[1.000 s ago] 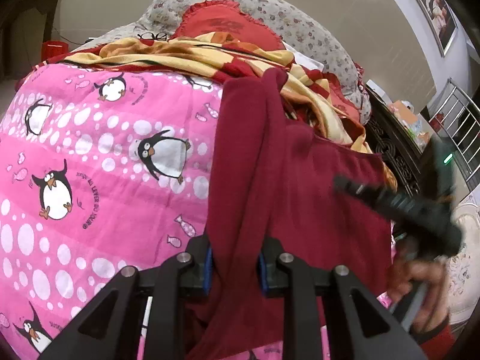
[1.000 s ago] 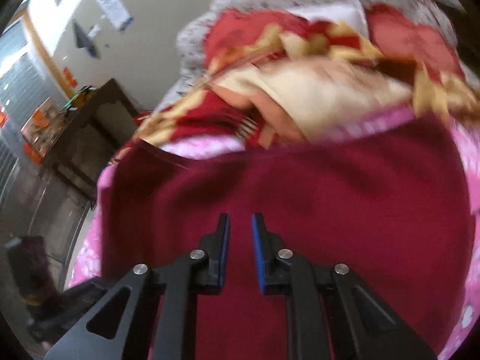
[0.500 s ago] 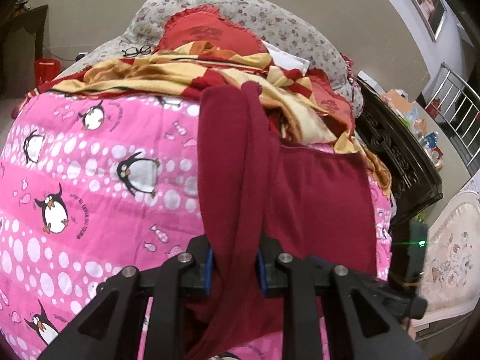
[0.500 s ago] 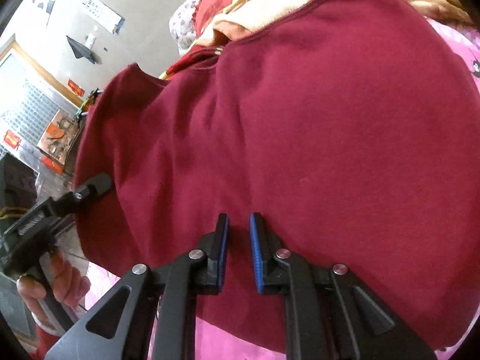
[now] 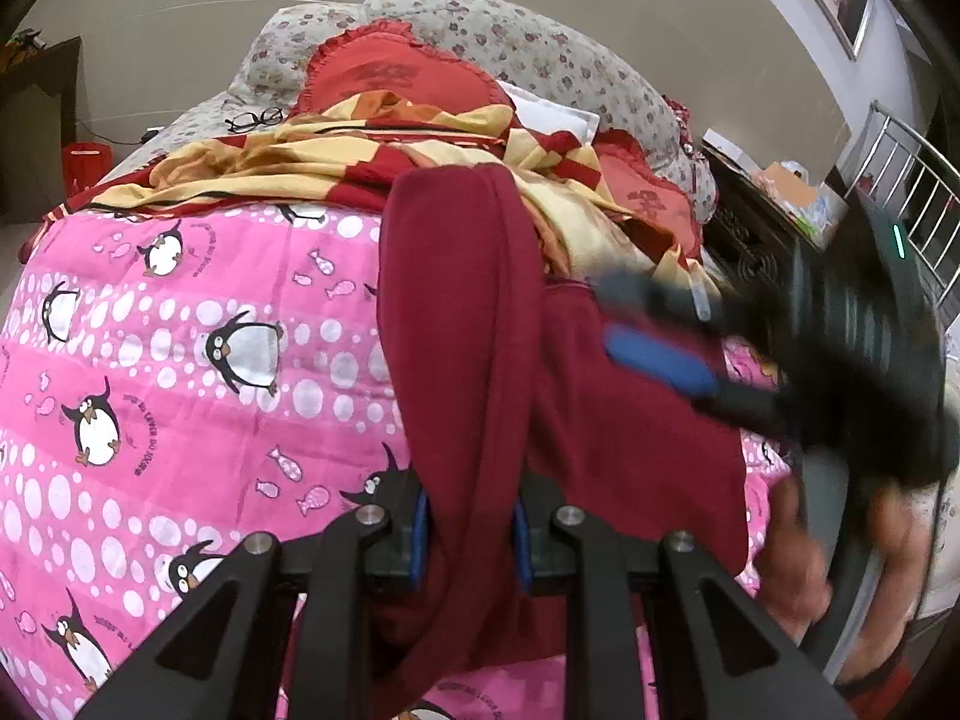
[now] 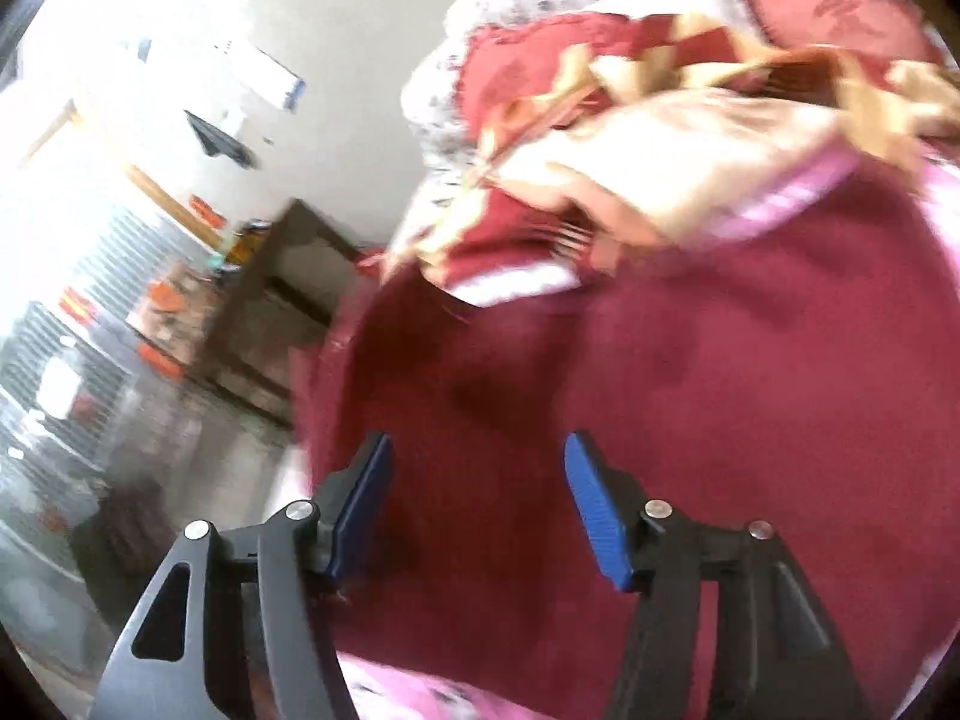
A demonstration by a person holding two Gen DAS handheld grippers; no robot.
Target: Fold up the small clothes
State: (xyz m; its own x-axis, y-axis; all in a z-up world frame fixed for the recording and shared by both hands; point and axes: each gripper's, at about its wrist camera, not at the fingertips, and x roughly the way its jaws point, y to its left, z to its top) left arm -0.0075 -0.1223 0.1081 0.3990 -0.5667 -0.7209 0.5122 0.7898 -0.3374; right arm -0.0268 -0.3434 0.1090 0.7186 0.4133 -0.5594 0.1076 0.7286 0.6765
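Observation:
A dark red garment (image 5: 606, 414) lies on a pink penguin quilt (image 5: 180, 372). My left gripper (image 5: 468, 534) is shut on a folded strip of it (image 5: 456, 312), which runs away from me toward the pillows. My right gripper (image 6: 477, 510) is open above the garment's flat part (image 6: 750, 390), near its left edge. It also shows blurred in the left wrist view (image 5: 660, 336), hovering over the garment's right side with its jaws apart.
A red and yellow checked blanket (image 5: 336, 162), red cushions (image 5: 390, 72) and floral pillows (image 5: 540, 54) are heaped at the bed's far end. Glasses (image 5: 255, 119) lie there. A dark cabinet (image 6: 282, 312) stands beside the bed.
My right gripper has opened and swung up over the garment's right side. My left gripper still holds the folded strip, nearly unmoved.

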